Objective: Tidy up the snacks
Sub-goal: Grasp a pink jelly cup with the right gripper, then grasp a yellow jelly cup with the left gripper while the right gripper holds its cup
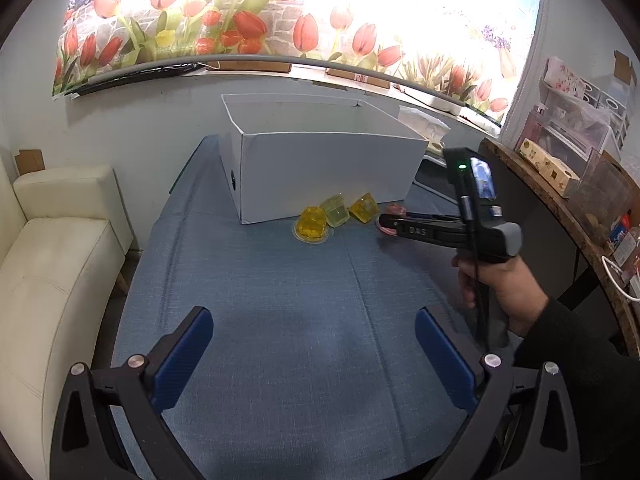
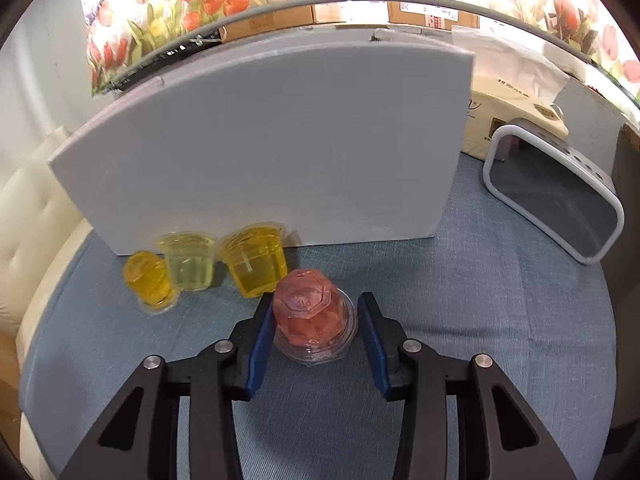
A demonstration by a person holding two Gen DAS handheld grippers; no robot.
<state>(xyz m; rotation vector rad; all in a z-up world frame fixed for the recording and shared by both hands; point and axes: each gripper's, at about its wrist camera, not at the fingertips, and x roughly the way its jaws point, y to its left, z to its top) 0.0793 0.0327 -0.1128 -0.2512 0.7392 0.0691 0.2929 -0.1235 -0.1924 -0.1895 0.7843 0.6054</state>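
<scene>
Right-wrist only: mirror, perhaps.

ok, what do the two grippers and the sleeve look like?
Both the left gripper and right gripper are black linkage frames with silver pivot pins and blue finger pads. The right one shows a green LED, small screen, black cable, grey trim. Sleeve is black.

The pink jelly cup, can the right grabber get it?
Probably yes: the pink jelly cup already sits between the right gripper's fingers with nothing blocking it, though the right finger looks a little apart from it.
</scene>
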